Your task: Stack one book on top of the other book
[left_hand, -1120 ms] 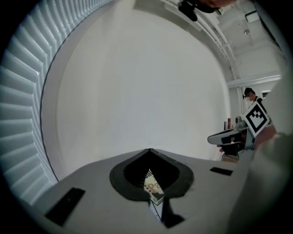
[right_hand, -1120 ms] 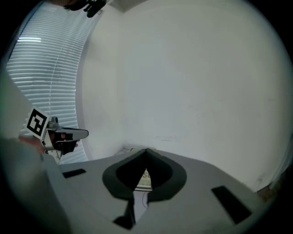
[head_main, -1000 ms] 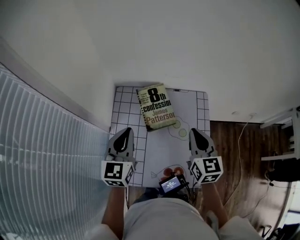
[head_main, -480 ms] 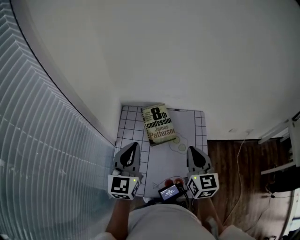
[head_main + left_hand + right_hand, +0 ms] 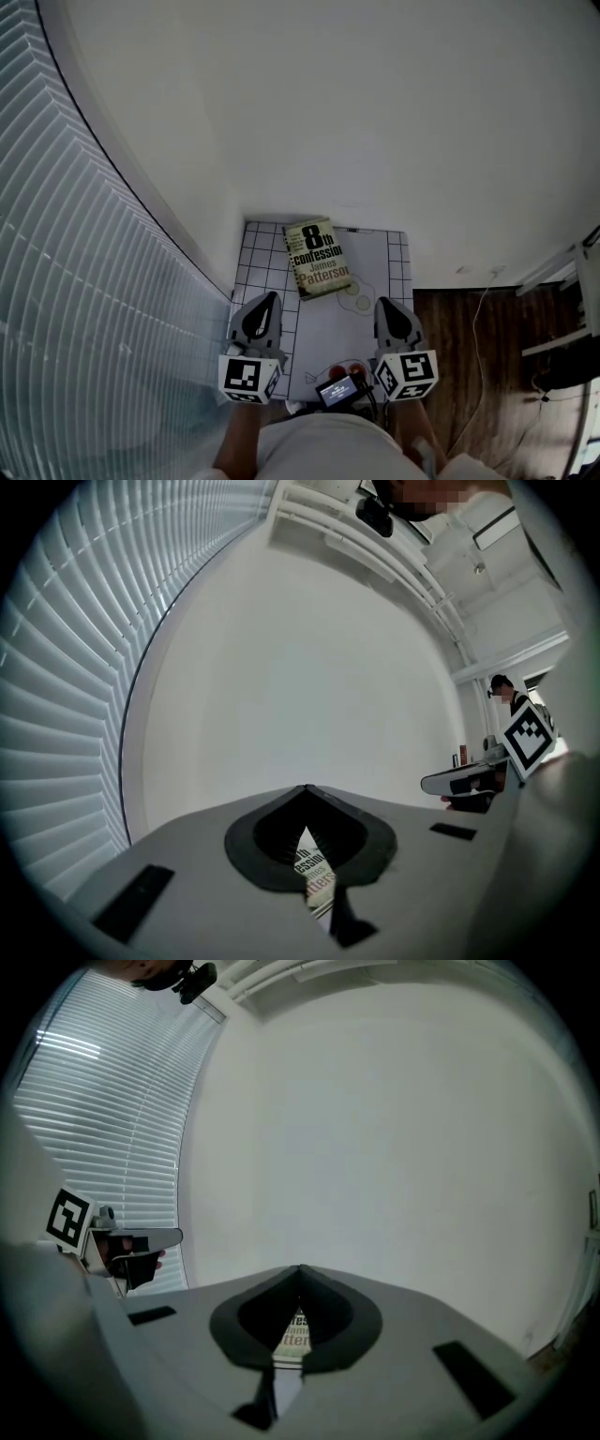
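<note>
White surface with a black grid along its edges (image 5: 255, 251), seen from above, set against a plain white wall (image 5: 375, 112). Slatted window blinds (image 5: 84, 234) fill the left side, and dark wooden floor (image 5: 478, 366) with a thin trailing cable (image 5: 482, 309) shows at the right.

A paperback book (image 5: 319, 258) lies flat at the far end of the gridded surface, close to the wall, cover up and turned slightly off square. Its greenish cover carries large black lettering. Only this one cover shows; whether a second book lies beneath it cannot be told.

The person stands at the near edge with a gripper in each hand, both well short of the book. The left gripper (image 5: 271, 297) is over the left part of the surface and the right gripper (image 5: 382, 303) over the right part, side by side and pointing toward the wall. Each has a cube with black-and-white square markers at its rear. A small device with a lit screen (image 5: 339, 389) sits between them, close to the person's body.

In the left gripper view, the left gripper (image 5: 306, 794) has its jaws closed together with nothing held; the book (image 5: 314, 874) shows beyond them. In the right gripper view, the right gripper (image 5: 300, 1271) is likewise closed and empty, with the book (image 5: 294, 1331) visible beyond.
</note>
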Tool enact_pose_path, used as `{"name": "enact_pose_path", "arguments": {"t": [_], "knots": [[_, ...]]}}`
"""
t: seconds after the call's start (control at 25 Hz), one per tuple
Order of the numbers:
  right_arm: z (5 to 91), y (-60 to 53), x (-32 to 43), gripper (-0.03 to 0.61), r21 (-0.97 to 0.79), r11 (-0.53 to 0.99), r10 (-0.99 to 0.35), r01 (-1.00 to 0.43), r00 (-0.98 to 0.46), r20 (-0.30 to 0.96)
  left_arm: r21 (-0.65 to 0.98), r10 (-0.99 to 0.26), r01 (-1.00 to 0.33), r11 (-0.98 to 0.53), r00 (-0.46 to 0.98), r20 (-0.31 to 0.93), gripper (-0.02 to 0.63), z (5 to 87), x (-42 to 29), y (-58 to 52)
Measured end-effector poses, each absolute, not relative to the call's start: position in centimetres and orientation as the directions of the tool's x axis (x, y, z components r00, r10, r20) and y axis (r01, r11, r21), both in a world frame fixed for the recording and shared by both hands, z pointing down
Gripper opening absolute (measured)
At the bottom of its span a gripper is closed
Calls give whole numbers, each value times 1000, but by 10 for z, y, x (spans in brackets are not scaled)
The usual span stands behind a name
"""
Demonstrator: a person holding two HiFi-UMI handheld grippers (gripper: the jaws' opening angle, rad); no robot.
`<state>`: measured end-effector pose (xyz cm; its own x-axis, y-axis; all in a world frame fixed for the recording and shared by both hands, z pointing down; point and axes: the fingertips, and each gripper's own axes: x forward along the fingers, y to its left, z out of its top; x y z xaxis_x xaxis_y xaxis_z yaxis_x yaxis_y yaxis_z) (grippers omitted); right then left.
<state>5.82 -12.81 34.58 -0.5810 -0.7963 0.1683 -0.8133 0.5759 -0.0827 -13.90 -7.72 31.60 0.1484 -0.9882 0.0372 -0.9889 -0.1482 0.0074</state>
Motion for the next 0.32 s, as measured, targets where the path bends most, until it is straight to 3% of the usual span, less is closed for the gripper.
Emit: {"name": "enact_pose_path", "arguments": {"t": [0.32], "knots": [[349,-133,61,6,-83,581,-793,-810,-586,165,4,-988,-988,-151,151,42,8,321,-135,-80]]}}
